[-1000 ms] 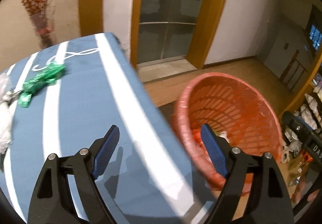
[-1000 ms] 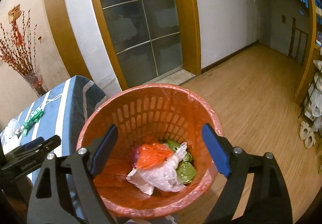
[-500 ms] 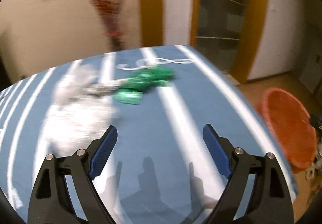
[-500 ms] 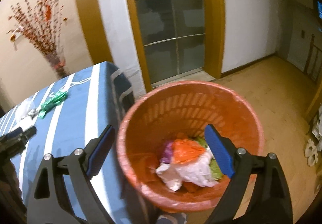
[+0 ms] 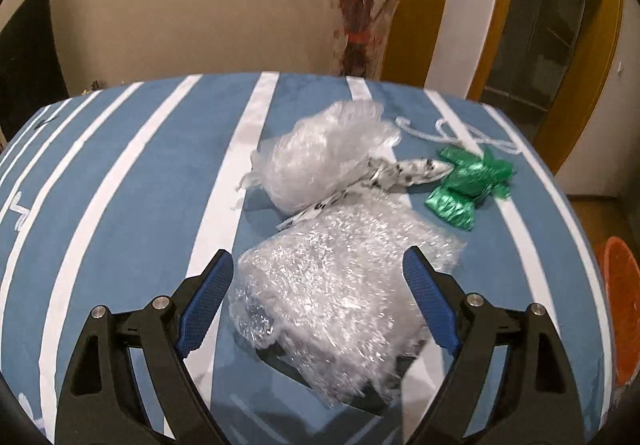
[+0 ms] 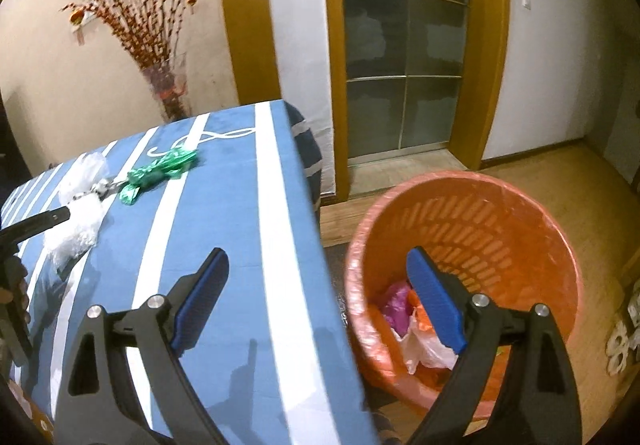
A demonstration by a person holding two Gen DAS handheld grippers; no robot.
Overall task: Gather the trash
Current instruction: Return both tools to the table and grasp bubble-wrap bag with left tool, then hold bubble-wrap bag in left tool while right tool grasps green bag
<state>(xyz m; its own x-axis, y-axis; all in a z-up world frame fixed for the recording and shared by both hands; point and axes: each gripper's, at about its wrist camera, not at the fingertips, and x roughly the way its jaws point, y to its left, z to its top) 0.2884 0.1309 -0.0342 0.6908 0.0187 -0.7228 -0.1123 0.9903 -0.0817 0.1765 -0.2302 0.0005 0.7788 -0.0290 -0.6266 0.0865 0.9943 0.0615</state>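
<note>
My left gripper [image 5: 318, 273] is open, its jaws on either side of a clear bubble-wrap bundle [image 5: 340, 285] on the blue striped table [image 5: 120, 181]. Behind it lie a crumpled clear plastic bag [image 5: 320, 161], a spotted white wrapper [image 5: 404, 173] and a green foil wrapper [image 5: 468, 185]. My right gripper [image 6: 316, 285] is open and empty over the table's right edge, beside the orange basket [image 6: 472, 229] holding bagged trash [image 6: 416, 341]. The same trash pile [image 6: 80, 213] and green wrapper [image 6: 160, 173] show far left in the right wrist view.
A glass vase of red branches [image 5: 360, 37] stands behind the table against the wall. A glass door with a wooden frame [image 6: 404, 65] is beyond the basket. The basket stands on a wooden floor [image 6: 580, 173] right of the table.
My left gripper swung left from the basket side and moved in over the bubble wrap. My right gripper shifted left from above the basket to the table's edge.
</note>
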